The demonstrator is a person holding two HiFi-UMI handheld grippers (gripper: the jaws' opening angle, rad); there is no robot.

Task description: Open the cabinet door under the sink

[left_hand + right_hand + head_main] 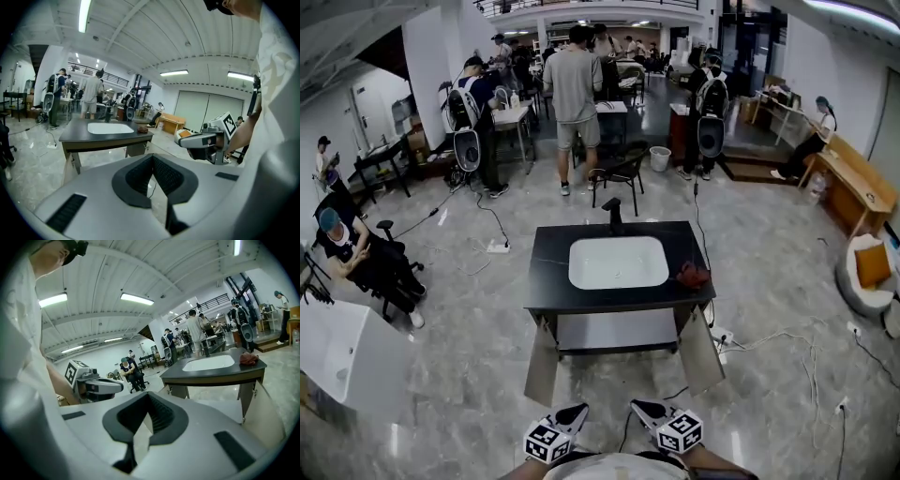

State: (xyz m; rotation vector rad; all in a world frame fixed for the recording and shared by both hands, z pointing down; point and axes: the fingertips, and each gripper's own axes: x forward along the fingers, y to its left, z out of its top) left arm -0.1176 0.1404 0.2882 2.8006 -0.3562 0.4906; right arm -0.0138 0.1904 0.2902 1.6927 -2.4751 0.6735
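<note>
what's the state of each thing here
left cabinet door, swung open
right cabinet door, swung open
sink basin, empty
red cloth, crumpled on the countertop right of the basin
left gripper, shut, nothing held
right gripper, shut, nothing held

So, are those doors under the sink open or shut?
Open: the left door and right door both stand swung outward in the head view, baring the shelf inside.

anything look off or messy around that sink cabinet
Nothing damaged or spilled. Both cabinet doors stand swung wide open, and a crumpled red cloth lies on the black countertop right of the basin, close to the edge.
</note>
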